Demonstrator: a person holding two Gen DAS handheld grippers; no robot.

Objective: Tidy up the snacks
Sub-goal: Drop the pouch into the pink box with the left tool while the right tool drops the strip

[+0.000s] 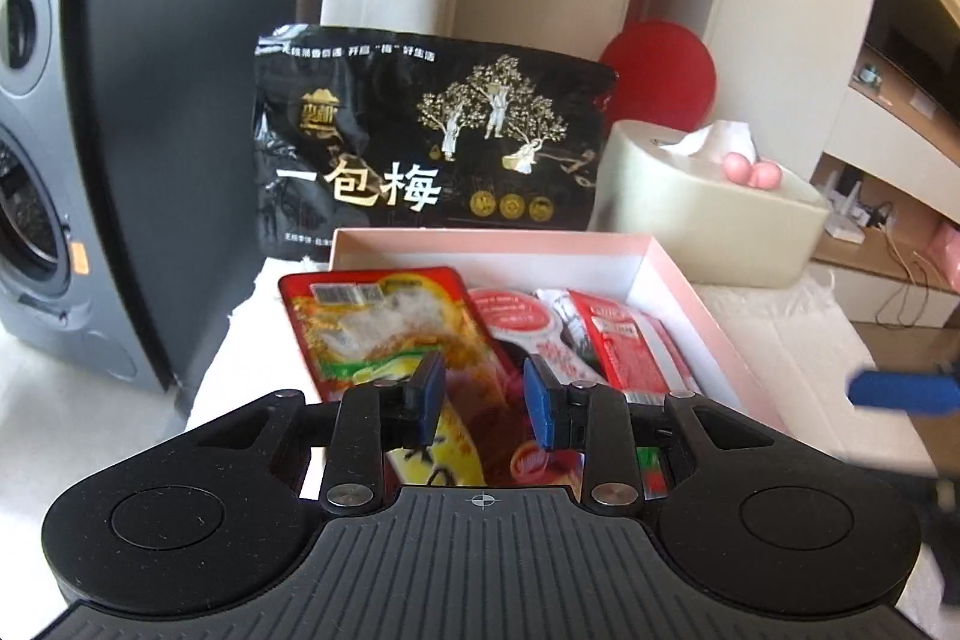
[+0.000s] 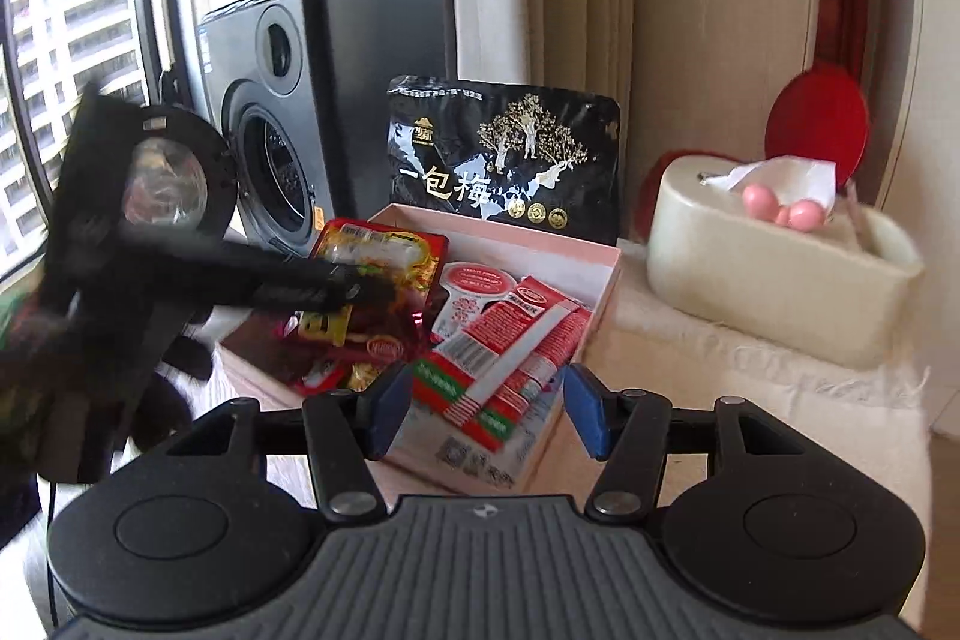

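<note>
A pink open box (image 1: 690,298) (image 2: 600,280) holds several red snack packets. A large red and yellow snack bag (image 1: 384,322) (image 2: 384,250) leans on the box's left side. My left gripper (image 1: 483,400) hovers over that bag, jaws partly open with nothing between them; in the right wrist view it is a blurred black shape (image 2: 312,286) over the box. My right gripper (image 2: 486,412) is open and empty above the box's near edge, over red striped packets (image 2: 510,364). A large black plum bag (image 1: 420,142) (image 2: 504,154) stands upright behind the box.
A dark speaker (image 1: 54,160) (image 2: 270,124) stands left of the box. A cream tissue box (image 1: 714,214) (image 2: 774,268) with pink balls sits on the right, a red round disc (image 1: 660,70) behind it. The table has a white cloth (image 2: 750,400).
</note>
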